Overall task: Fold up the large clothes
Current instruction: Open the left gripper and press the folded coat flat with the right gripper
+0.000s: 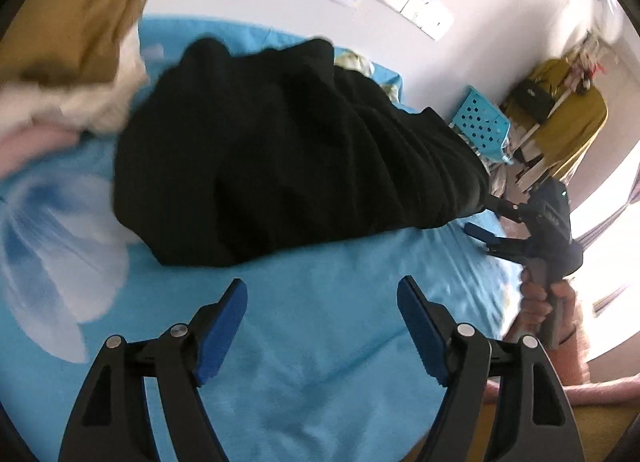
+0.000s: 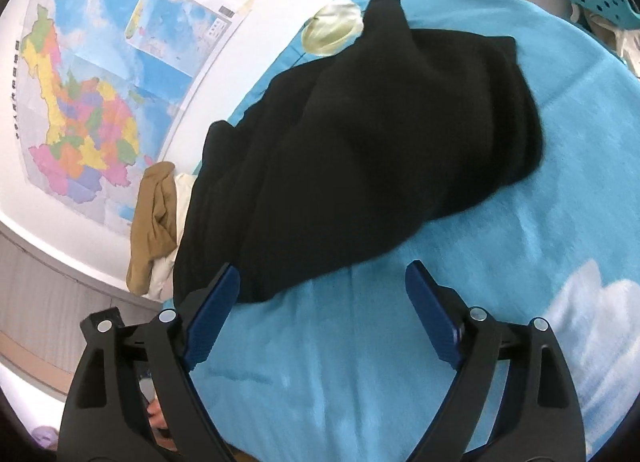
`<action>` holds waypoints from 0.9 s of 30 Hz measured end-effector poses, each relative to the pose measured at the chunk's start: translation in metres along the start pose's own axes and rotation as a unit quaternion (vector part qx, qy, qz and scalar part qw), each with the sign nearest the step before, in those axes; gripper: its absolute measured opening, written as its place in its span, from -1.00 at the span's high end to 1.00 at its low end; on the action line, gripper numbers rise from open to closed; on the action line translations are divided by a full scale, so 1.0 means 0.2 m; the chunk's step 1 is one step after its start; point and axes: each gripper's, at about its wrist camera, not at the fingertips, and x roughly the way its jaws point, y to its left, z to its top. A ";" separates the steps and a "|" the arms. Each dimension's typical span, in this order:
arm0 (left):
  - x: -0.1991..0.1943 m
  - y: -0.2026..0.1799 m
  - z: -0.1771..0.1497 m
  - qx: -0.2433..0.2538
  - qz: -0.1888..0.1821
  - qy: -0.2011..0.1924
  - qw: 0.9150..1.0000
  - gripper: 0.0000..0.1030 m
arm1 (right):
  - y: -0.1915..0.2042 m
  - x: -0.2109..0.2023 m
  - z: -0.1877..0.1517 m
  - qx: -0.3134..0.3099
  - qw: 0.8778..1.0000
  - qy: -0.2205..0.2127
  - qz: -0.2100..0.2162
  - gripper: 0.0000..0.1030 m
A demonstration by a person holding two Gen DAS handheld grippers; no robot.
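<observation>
The black cloth (image 1: pixel 288 150) lies on the bed (image 1: pixel 320 342), long side running across, just ahead of both tongs. Left tongs (image 1: pixel 322 326) and right tongs (image 2: pixel 322 314) gape apart, empty. Right is nearer.

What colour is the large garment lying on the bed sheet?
Black garment, plain with no visible pattern; the right wrist view shows it best.

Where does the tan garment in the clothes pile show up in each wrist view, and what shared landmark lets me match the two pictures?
Left wrist view: the tan garment is at the upper left, on top of cream and pink clothes, left of the black garment.
Right wrist view: the tan garment is at the middle left, below the wall map, against the black garment's left edge.
Shared landmark: the black garment on the blue bedsheet.
</observation>
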 end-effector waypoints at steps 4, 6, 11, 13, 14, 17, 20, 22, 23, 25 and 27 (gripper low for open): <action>0.09 0.03 0.01 -0.040 -0.030 0.016 0.999 -0.45 | -0.01 0.04 0.04 0.016 1.000 -0.020 0.002 -0.68; 0.11 0.03 0.04 -0.056 -0.040 0.010 0.998 -0.46 | 0.01 0.08 0.06 0.019 1.000 -0.022 -0.004 -0.71; 0.17 0.09 0.12 -0.120 -0.084 0.011 0.989 -0.69 | 0.03 0.14 0.10 0.026 0.999 -0.028 -0.006 -0.74; 0.19 0.12 0.15 -0.151 -0.098 0.008 0.984 -0.73 | 0.03 0.14 0.11 0.033 0.999 -0.033 -0.002 -0.74; 0.19 0.13 0.16 -0.165 -0.101 0.005 0.981 -0.74 | 0.03 0.15 0.11 0.036 0.999 -0.036 -0.001 -0.74; 0.19 0.17 0.19 -0.221 -0.106 -0.017 0.969 -0.73 | 0.02 0.14 0.12 0.042 0.998 -0.043 0.003 -0.74; 0.19 0.18 0.20 -0.266 -0.090 -0.054 0.958 -0.69 | 0.02 0.13 0.11 0.045 0.998 -0.053 0.004 -0.73; 0.18 0.15 0.17 -0.275 -0.061 -0.097 0.954 -0.62 | 0.02 0.13 0.11 0.045 0.997 -0.059 0.003 -0.72; 0.18 0.11 0.17 -0.256 -0.035 -0.113 0.959 -0.61 | 0.02 0.13 0.11 0.046 0.997 -0.062 0.001 -0.72; 0.22 -0.01 0.17 -0.186 0.033 -0.134 0.973 -0.57 | 0.02 0.13 0.10 0.046 0.997 -0.069 -0.003 -0.71; 0.26 -0.08 0.18 -0.131 0.072 -0.128 0.980 -0.59 | 0.03 0.14 0.10 0.043 0.996 -0.072 -0.012 -0.72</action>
